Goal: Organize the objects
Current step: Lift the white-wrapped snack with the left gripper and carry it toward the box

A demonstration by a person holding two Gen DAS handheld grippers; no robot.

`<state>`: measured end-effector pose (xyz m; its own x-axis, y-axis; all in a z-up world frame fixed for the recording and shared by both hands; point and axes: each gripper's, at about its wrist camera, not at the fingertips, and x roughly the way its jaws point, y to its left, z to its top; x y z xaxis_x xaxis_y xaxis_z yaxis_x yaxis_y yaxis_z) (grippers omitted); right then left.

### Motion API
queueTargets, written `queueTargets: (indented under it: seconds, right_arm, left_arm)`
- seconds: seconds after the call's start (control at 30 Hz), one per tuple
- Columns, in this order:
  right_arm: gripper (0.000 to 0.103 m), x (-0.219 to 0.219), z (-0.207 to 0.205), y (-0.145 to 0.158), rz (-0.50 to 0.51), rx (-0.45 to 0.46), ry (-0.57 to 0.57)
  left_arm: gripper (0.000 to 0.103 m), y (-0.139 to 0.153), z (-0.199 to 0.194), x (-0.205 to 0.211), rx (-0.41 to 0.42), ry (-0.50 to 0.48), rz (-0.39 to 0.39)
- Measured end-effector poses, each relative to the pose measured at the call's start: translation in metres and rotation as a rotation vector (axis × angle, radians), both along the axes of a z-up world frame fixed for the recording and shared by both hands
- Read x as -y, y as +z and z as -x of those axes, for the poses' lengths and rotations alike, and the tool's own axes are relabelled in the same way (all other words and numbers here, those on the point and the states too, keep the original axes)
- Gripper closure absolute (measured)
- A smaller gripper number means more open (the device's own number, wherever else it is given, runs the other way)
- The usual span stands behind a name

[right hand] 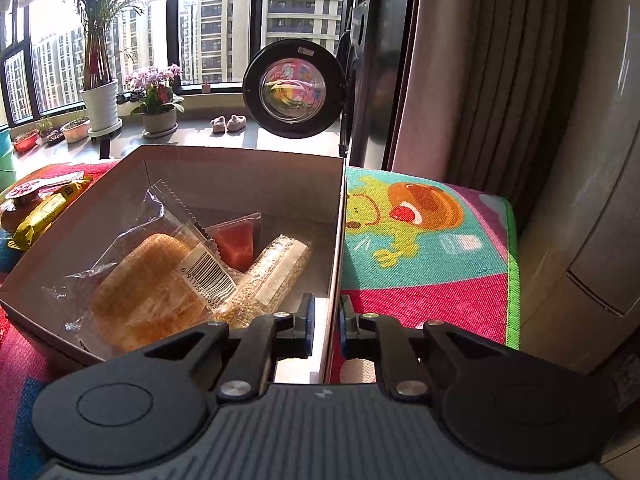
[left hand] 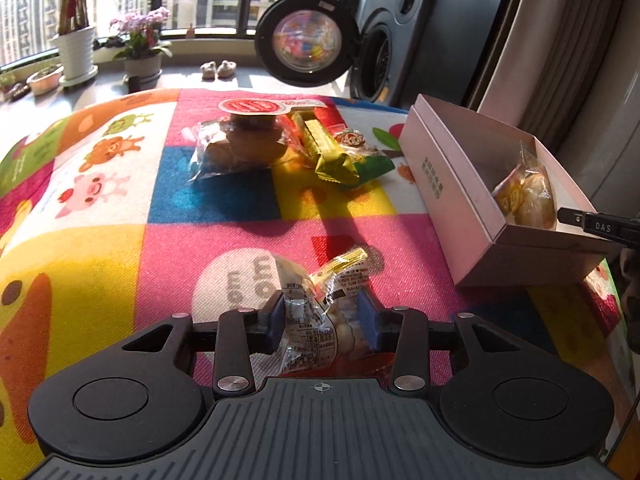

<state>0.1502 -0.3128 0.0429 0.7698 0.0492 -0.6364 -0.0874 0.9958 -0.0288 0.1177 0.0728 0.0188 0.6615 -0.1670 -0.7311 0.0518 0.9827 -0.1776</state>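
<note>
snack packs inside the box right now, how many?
3 visible in the box: a bread pack at the front left, a red wedge pack toward the back, and a grain bar beside the right wall. More may be hidden underneath.

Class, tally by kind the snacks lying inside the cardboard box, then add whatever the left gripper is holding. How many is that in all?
In the box:
Wrapped bun: 1
Red jelly piece: 1
Grain bar: 1
In the left gripper:
Clear-wrapped snack: 1
Total: 4
</note>
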Motion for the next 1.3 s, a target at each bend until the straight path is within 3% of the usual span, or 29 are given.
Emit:
queueTargets:
  seconds: [0.3, 0.57, 1.07, 1.3]
  right_arm:
    - [0.095, -0.003, 0.007, 0.006, 0.043, 0.038, 0.017]
    - [0.097, -0.022, 0.012, 0.007, 0.171, 0.095, 0.001]
    - [0.097, -0.018, 0.008, 0.012, 0.130, 0.075, -0.028]
    - [0.097, -0.016, 0.007, 0.012, 0.113, 0.070, -0.027]
  left_arm:
    - [0.054, -0.005, -0.003, 0.002, 0.012, 0.026, 0.001]
    - [0.053, -0.009, 0.002, -0.001, 0.040, -0.008, 0.009]
    - [0.054, -0.011, 0.003, -0.001, 0.059, 0.003, 0.014]
    - [0.065, -0.006, 0.003, -0.005, 0.049, 0.026, 0.041]
